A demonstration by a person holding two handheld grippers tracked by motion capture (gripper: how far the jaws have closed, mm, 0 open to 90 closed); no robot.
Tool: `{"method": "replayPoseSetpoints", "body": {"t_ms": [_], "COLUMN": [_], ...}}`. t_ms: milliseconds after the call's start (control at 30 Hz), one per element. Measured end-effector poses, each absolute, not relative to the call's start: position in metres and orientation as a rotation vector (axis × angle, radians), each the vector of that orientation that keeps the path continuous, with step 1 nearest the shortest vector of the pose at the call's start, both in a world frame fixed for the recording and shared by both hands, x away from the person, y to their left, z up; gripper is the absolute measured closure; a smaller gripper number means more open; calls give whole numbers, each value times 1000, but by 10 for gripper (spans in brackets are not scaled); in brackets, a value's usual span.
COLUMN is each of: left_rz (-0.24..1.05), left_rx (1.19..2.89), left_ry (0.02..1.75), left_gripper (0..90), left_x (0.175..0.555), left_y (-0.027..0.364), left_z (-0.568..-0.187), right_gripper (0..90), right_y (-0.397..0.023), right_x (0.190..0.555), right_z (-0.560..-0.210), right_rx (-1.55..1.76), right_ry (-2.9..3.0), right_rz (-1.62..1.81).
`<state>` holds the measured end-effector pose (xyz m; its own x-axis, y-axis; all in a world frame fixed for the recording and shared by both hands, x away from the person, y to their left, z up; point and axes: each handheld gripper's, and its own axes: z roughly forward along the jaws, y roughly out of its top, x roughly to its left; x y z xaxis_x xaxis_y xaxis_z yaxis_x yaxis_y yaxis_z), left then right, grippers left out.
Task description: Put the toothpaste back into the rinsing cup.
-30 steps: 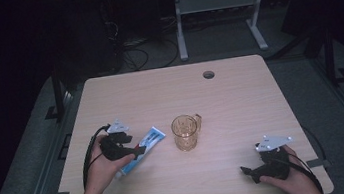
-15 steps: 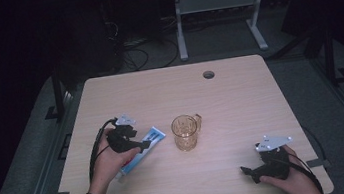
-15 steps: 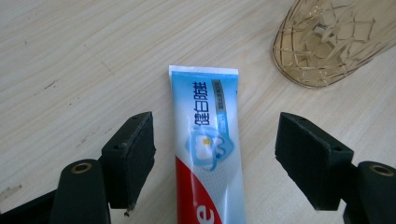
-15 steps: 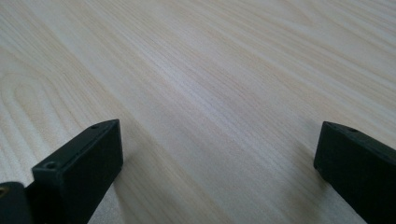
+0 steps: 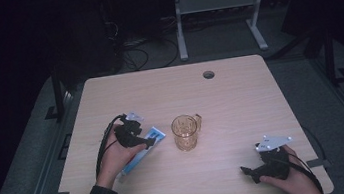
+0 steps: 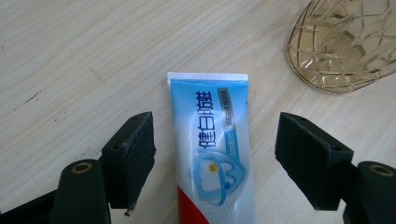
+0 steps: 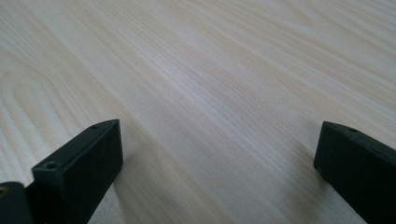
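L gripper [image 6: 215, 154]: fingers [image 6: 133, 154] are spread wide, one on each side of the toothpaste tube [image 6: 215, 140], w/ bare tabletop [image 6: 70, 56] seen in both gaps, so nothing is pinched yet. In the left gripper view the tube is centred between the fingers; its long axis runs 6 to 12 o'clock, straight along the gripper's line of sight and square to the closing direction. The flat crimped end is at 12; the red end runs off at 6, under the gripper body. The left-hand gap looks a bit narrower than the right-hand one, approx.

From the high view the L gripper [image 5: 137, 138] is seen over the tube [image 5: 142, 150], which lies flat, slanted on the tabletop [image 5: 240, 93], crimped end toward 1 o'clock. The amber glass mug [image 5: 186, 132] stands upright just past that end, at 3 o'clock of the fingers, near but apart from the tube.

R gripper [image 5: 250, 172] is held well apart at 4 o'clock of the mug; its fingers [image 7: 84, 168] are also wide, w/ nothing but wood between them. The L hand [image 5: 117, 157] is clearly nearer.

Judged: a straight squeeze across the tube's width is what the next move calls for; the mug is close enough to be clipped if the tube is swung on lift.
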<state>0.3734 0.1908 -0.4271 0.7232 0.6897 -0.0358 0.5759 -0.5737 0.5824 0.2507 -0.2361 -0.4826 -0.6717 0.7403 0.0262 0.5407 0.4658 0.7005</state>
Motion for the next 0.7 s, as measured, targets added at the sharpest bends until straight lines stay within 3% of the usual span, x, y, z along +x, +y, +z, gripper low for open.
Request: {"method": "replayPoseSetpoints", "body": {"t_ms": [700], "left_rz": [255], "left_rx": [2468], "left_ry": [975], "left_gripper": [286], "left_x": [385], "left_y": [180], "left_z": [-451], "right_gripper": [5], "right_y": [-236], "right_x": [251], "right_z": [-483], "right_rx": [1095], "right_ry": [2436], "right_rz": [1013]}}
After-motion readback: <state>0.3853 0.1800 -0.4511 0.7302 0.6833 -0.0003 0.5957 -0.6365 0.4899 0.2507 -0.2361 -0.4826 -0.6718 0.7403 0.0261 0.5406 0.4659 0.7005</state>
